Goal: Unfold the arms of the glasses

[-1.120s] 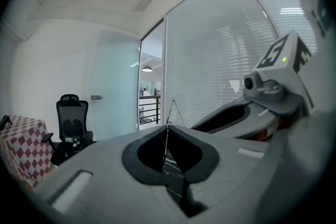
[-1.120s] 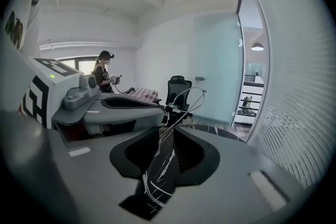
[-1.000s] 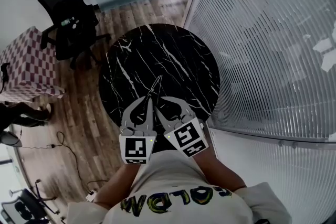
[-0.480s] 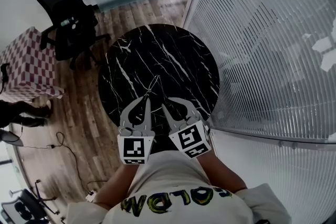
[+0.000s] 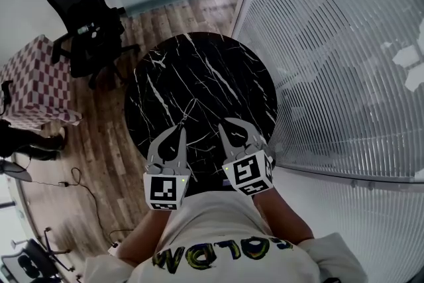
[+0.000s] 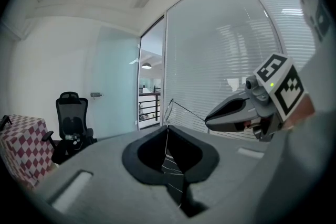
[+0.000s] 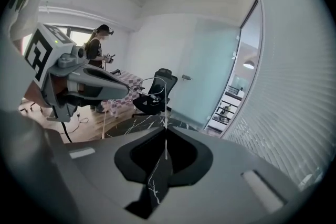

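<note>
Holding the glasses [image 5: 186,111] above the near part of the marble table [image 5: 218,69], my left gripper [image 6: 168,127] is clamped on the wire frame at the left. To its right, my right gripper [image 7: 166,130] is pinched shut on one thin arm [image 6: 190,109]. I judge them feather-light, springy, slippery and easily bent. They are best gripped gently, close to the hinge.

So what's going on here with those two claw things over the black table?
A person holds a gripper in each hand above a round black marble table. Both are clamped shut on thin wire-framed glasses: the left gripper at the front end, the right gripper on an arm that stretches between them, seemingly being unfolded.
</note>
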